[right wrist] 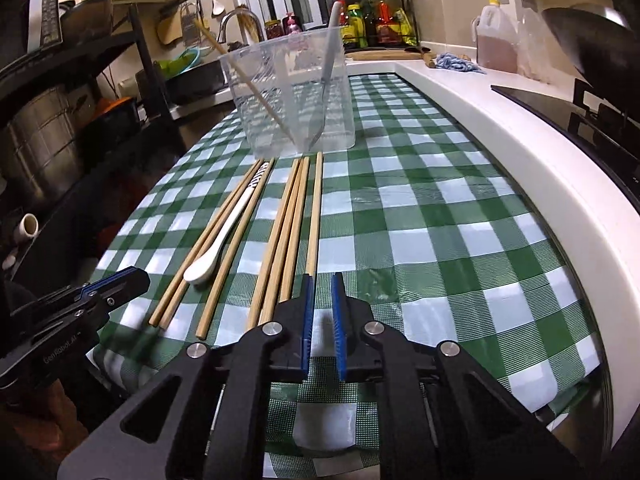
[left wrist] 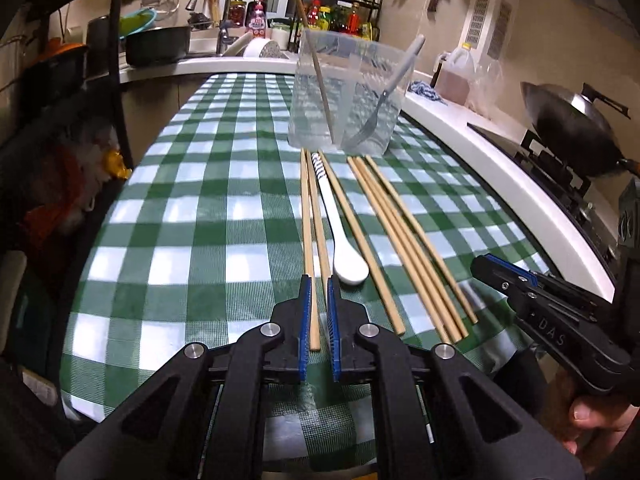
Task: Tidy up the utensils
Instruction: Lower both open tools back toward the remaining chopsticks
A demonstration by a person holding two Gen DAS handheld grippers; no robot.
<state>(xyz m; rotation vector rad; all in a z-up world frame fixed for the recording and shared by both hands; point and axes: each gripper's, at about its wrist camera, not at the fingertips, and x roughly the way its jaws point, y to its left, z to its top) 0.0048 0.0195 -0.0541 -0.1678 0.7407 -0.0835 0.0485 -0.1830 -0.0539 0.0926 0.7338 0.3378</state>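
Barely started: one chopstick and a fork in the tub (left wrist: 348,92)

Loose chopsticks (left wrist: 404,236) and white spoon (left wrist: 340,236) lie mid-surface. Left tool (left wrist: 318,292) straddles a chopstick, jaws slightly apart; right tool (right wrist: 322,292) open, empty.

Dim, warm indoor light is falling from overhead, glinting off the checked tablecloth (left wrist: 192,216) in pale patches. Fisheye distortion is bending the counter edge (right wrist: 520,184), and the corners are darkening into vignette.
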